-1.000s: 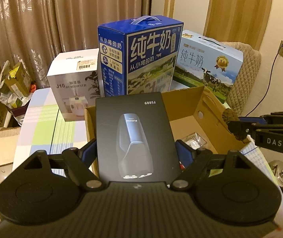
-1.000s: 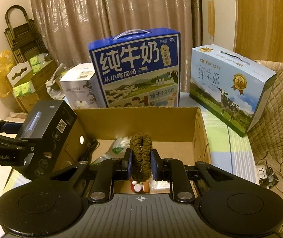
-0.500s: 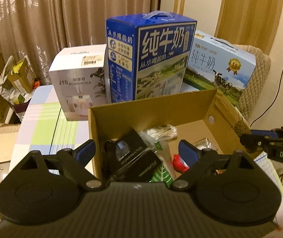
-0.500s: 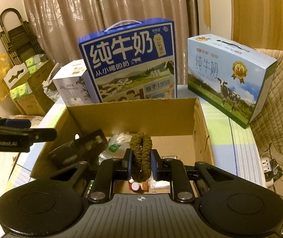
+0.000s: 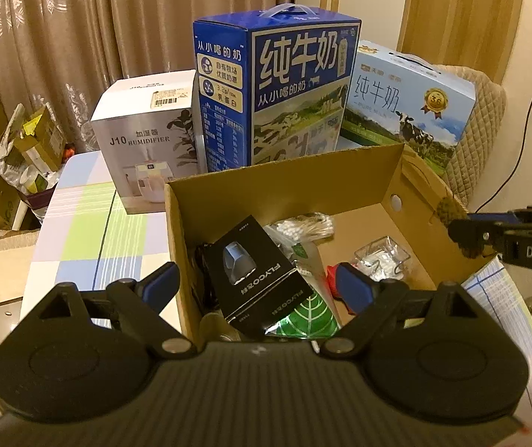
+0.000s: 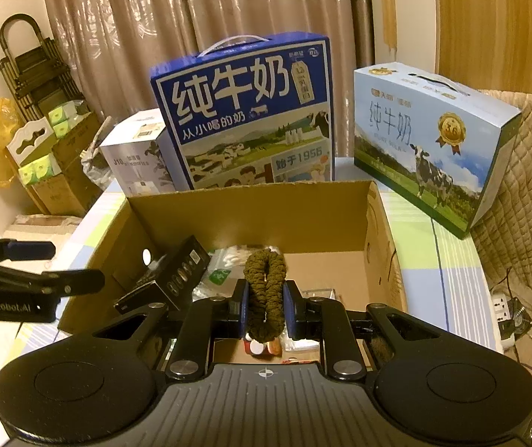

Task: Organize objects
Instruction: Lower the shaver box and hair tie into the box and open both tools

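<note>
So the left gripper (image 5: 256,285) sits over the near left corner of the cardboard box (image 5: 284,182), fingers spread wide with nothing pinched between them; they've just been opening. Right below and ahead of it the black shaver box (image 5: 255,279) lies tilted inside the cardboard box, leaning on a green-and-white pouch (image 5: 310,313) and some clear bags (can't tell what's in those). The right gripper (image 6: 265,311) is clamped tight on a brown braided loop (image 6: 265,290), held upright over the near edge of the same box, with the shaver box ahead and to its left. Beyond both grippers, on the desk (image 5: 79,223) behind the box: a white humidifier box (image 5: 143,141), a tall dark-blue milk carton (image 5: 277,85) and a light-blue milk carton (image 5: 407,108) further right.
</note>
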`<state>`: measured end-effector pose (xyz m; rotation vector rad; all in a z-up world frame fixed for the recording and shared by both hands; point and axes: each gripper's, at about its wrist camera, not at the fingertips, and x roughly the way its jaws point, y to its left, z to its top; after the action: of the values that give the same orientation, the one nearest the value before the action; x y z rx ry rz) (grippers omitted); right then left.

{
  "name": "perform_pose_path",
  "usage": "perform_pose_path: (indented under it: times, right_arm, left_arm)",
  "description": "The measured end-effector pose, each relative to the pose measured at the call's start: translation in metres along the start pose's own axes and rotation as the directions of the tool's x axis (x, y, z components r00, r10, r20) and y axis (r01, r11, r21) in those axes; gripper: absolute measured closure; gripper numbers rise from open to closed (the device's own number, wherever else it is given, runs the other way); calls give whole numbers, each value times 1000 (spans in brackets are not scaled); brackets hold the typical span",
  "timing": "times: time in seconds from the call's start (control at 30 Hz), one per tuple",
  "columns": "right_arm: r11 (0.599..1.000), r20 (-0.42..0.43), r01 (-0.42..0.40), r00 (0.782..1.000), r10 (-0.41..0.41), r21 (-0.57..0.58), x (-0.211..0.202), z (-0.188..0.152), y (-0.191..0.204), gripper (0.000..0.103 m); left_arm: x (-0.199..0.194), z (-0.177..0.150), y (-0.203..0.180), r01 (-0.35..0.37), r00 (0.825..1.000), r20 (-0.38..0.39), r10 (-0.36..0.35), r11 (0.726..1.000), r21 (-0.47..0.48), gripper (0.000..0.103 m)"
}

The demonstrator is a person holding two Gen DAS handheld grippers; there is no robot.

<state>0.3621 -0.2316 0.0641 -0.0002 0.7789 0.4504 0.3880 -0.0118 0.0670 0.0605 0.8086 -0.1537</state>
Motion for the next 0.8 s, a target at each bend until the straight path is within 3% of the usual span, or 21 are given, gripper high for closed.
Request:
perform_pose_path:
  times: [0.8]
  right_arm:
    - [1000,35,-12,999,12,-12,7,20,4,84]
  left_arm:
    - [4,1,4,1,1000,-1,-1,1000,-13,15]
